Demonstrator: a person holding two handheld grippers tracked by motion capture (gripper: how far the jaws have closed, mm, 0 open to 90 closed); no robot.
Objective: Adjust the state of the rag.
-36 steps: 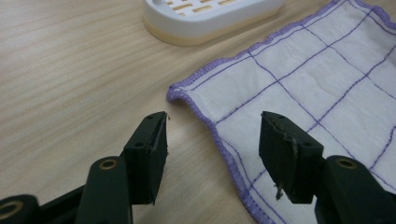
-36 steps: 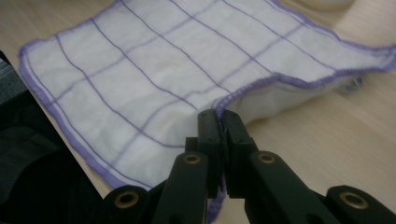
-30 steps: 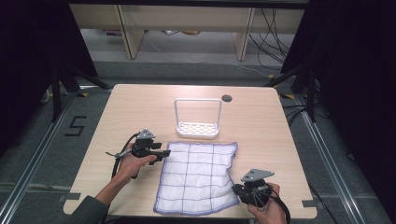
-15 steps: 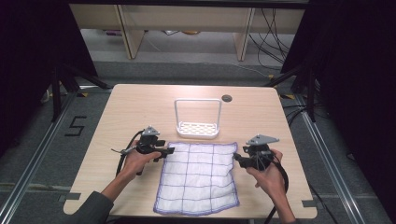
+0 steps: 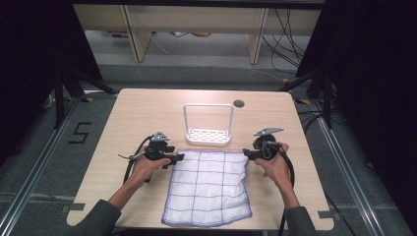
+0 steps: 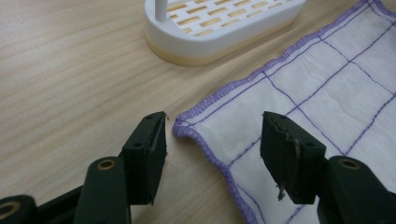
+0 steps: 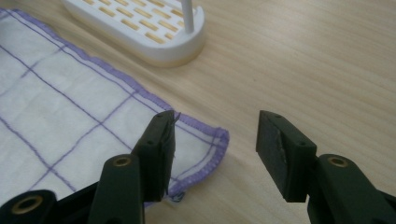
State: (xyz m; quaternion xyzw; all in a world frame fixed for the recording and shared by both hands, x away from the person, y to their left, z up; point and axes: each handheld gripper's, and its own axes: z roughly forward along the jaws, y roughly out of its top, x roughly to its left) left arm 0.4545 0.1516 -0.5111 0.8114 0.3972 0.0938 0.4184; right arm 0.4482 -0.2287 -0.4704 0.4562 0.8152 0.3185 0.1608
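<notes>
On the light wooden table (image 5: pixel 147 108), the white purple-checked cloth (image 5: pixel 206 187) is lying flat; both claws, left (image 5: pixel 178 157) and right (image 5: pixel 246 154), are hanging open at its far corners, the right's jaws just opened, beside the empty white slotted rack (image 5: pixel 208 135).

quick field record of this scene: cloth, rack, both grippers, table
cloth: white cloth with purple grid lines and purple hem, spread flat on the table
rack: white slotted rack with a tall loop handle, just beyond the cloth's far edge
left gripper: left gripper open, jaws either side of the cloth's far left corner, not pressing it
right gripper: right gripper jaws have just been opening, now open at the far right corner, cloth not gripped
table: light wooden table
</notes>
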